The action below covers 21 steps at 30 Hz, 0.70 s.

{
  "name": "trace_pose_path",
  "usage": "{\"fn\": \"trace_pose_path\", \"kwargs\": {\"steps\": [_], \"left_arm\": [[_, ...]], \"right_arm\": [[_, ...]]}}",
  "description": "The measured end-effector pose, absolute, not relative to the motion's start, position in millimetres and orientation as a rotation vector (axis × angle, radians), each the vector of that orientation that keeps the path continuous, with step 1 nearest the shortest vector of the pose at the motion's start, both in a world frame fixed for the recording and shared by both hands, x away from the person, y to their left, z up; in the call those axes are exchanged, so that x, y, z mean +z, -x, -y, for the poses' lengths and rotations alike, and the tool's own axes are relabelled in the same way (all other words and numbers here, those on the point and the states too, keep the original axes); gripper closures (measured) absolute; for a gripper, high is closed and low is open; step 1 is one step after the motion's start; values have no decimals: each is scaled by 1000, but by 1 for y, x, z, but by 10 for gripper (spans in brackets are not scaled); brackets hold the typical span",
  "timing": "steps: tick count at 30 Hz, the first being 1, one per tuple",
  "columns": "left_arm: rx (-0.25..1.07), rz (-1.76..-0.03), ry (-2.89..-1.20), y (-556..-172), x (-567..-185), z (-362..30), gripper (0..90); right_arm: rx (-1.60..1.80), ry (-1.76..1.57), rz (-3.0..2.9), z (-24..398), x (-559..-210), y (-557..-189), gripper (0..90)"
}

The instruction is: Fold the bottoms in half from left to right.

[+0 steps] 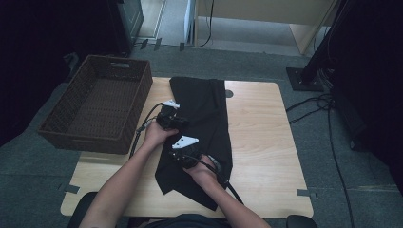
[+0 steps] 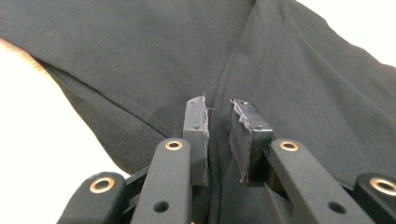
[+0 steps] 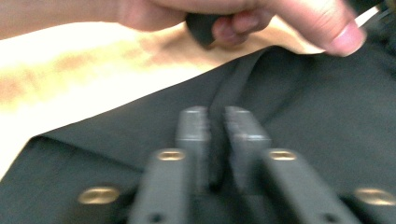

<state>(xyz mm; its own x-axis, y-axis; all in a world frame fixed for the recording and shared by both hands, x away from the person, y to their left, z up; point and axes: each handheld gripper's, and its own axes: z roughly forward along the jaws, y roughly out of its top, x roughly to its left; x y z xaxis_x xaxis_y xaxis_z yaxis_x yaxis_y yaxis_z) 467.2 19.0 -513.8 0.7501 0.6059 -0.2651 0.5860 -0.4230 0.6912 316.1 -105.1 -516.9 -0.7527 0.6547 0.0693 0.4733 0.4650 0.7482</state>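
Note:
A black cloth (image 1: 204,109) lies lengthwise down the middle of the wooden table (image 1: 261,133), with a crumpled corner near the front edge. My left gripper (image 1: 182,122) sits at the cloth's left side. In the left gripper view its jaws (image 2: 218,116) stand close together, pinching a raised fold of the cloth (image 2: 140,56). My right gripper (image 1: 179,155) is just nearer the front, also on the left part of the cloth. In the right gripper view its jaws (image 3: 215,121) are nearly together on a ridge of the cloth (image 3: 327,116), with the other hand (image 3: 243,14) just beyond.
A brown wicker basket (image 1: 95,102) stands at the table's left side, partly over its edge. Bare tabletop lies to the right of the cloth. Cables (image 1: 328,128) run across the floor at the right, near a dark stand base (image 1: 304,78).

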Motion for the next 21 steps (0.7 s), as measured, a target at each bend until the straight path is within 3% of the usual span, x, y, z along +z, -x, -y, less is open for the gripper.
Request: {"fn": "trace_pose_path", "kwargs": {"steps": [7, 16, 21], "left_arm": [[62, -900, -2139, -468, -513, -21, 774], [111, -910, -2141, -469, -513, -22, 777], [113, -926, -2129, -470, -514, -23, 777]], "right_arm": [[1191, -1051, -2475, 142, -504, -299, 878], [1099, -1222, -2381, 232, -500, -269, 875], [1064, -1271, -2375, 253, -504, -261, 873]]}}
